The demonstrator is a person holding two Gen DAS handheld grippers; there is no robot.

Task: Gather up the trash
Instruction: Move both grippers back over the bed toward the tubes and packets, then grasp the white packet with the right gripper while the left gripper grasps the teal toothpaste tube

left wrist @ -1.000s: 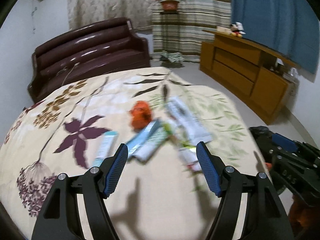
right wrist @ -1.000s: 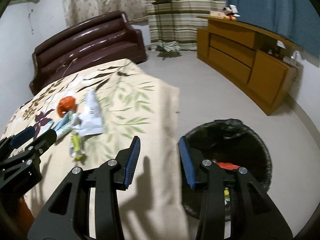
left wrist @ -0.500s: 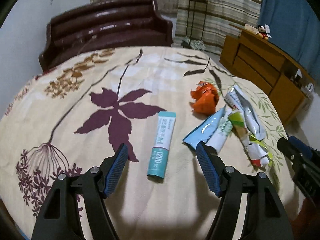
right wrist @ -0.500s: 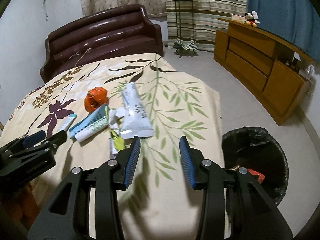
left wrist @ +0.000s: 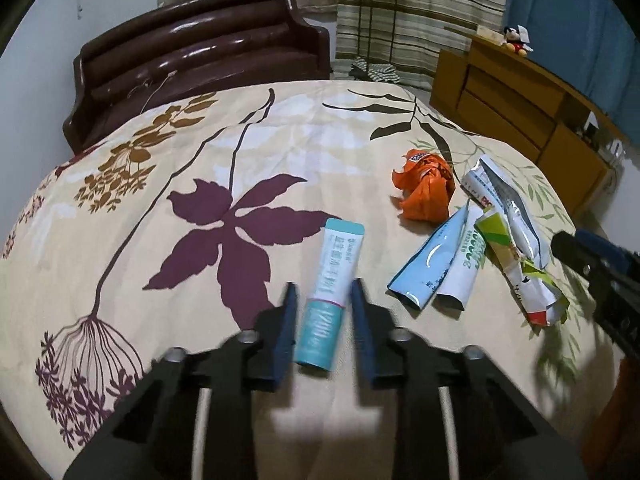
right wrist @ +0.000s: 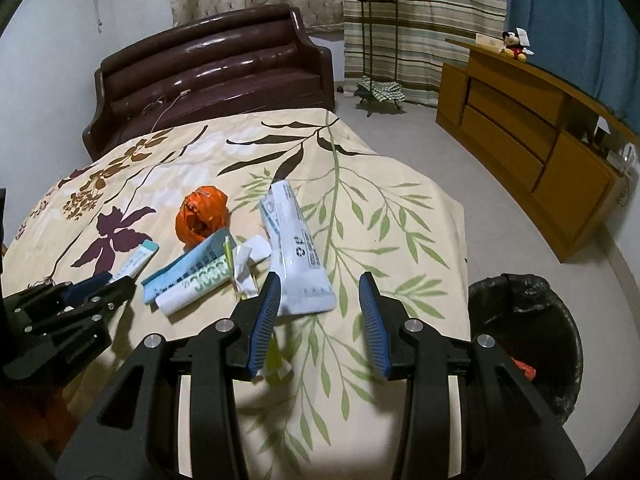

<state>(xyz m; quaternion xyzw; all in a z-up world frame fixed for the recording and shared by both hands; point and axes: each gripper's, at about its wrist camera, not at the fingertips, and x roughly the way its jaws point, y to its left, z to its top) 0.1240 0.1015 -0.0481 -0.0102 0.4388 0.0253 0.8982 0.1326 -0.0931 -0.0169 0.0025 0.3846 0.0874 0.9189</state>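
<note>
A teal and white tube (left wrist: 338, 252) lies on the floral bedspread (left wrist: 160, 152). My left gripper (left wrist: 323, 285) straddles the tube's near end, its jaws closing, with a thin gap still showing at each pad. To the right lie a crumpled orange wrapper (left wrist: 426, 190), a light blue packet (left wrist: 432, 264), a white sachet (left wrist: 466, 268), a green and yellow wrapper (left wrist: 520, 276) and a white pouch (left wrist: 504, 200). My right gripper (right wrist: 320, 276) hangs open and empty just in front of the white pouch (right wrist: 298, 256). The right wrist view shows the left gripper (right wrist: 120, 279) at the tube.
A bin with a black liner (right wrist: 508, 280) stands on the floor to the right of the bed, with some trash inside. A dark brown sofa (right wrist: 216, 76) stands beyond the bed. A wooden sideboard (right wrist: 520, 128) lines the right wall, and a plant stand (right wrist: 376, 40) stands by the curtains.
The left gripper swung left from the wrapper pile to the teal tube, then its jaws narrowed around it. The right gripper swung left from the bin to the trash on the bed.
</note>
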